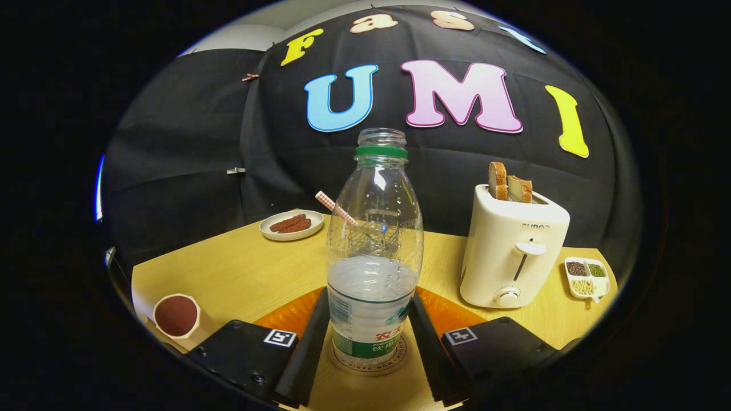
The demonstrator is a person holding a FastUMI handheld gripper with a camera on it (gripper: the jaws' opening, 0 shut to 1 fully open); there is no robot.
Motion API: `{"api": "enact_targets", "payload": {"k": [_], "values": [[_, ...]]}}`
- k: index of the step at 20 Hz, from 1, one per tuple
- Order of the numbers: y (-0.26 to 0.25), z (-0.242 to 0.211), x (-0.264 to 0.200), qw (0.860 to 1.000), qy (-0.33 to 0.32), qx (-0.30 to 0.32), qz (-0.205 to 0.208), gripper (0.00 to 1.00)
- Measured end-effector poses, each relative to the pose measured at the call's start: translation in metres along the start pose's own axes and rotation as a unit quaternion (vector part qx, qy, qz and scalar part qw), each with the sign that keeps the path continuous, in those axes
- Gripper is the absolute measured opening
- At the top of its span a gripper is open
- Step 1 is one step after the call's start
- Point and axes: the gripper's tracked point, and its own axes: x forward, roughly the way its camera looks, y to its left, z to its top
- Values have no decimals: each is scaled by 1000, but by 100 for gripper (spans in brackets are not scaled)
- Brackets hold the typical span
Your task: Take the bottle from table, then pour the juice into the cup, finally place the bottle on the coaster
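A clear plastic bottle point(374, 268) with a green neck ring and no cap stands upright between my fingers, about a third full of clear liquid. Its base rests on a round pale coaster point(396, 358) that lies on an orange mat point(457, 315). My gripper point(371, 319) is shut on the bottle, with both black fingers point(308, 342) pressed against its lower sides. Beyond the bottle, and seen partly through it, is a glass cup point(374, 235) with a red-checked straw point(326, 201).
A white toaster point(511, 251) holding two bread slices stands ahead to the right, with a small divided tray of seeds point(587, 277) past it. A plate of sausages point(291, 224) sits at the table's far side. A small cup of reddish-brown stuff point(176, 315) is beside my left finger.
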Motion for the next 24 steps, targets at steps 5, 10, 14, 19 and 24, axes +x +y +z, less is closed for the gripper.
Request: {"api": "enact_targets", "payload": {"k": [5,10,14,19,24], "values": [[6,-6,-4,1000,18,-4,10,87],[7,-2,-8,1000,19,6,2,96],[9,0,-15,1000,19,8,-1,96],[14,3,-32,1000,23,10,-9,96],[19,5,-55,999,29,13,-20,97]]}}
